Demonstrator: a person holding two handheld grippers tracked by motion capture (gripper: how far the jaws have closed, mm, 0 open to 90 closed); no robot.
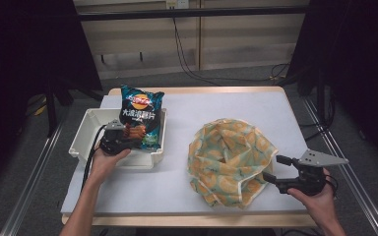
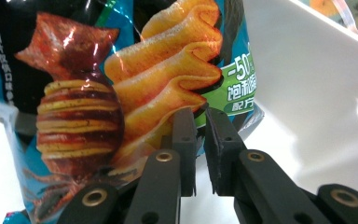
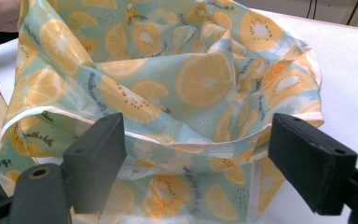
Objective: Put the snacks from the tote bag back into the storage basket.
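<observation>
Standing upright in the white plastic bin point(image 1: 86, 129), the crisp packet point(image 1: 141, 115) had the left gripper point(image 2: 200, 140) nearly pressed together at its lower edge, a narrow gap between the pads. The right gripper point(image 3: 196, 154) sat spread wide at the rim of the citrus-print bag point(image 1: 229, 160).

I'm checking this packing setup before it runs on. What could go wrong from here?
The left tongs pinch only the chip bag's lower edge, if at all, so it may slip or tip in the white bin. The fruit-print bag sags, and the open right tongs may miss its rim.
</observation>
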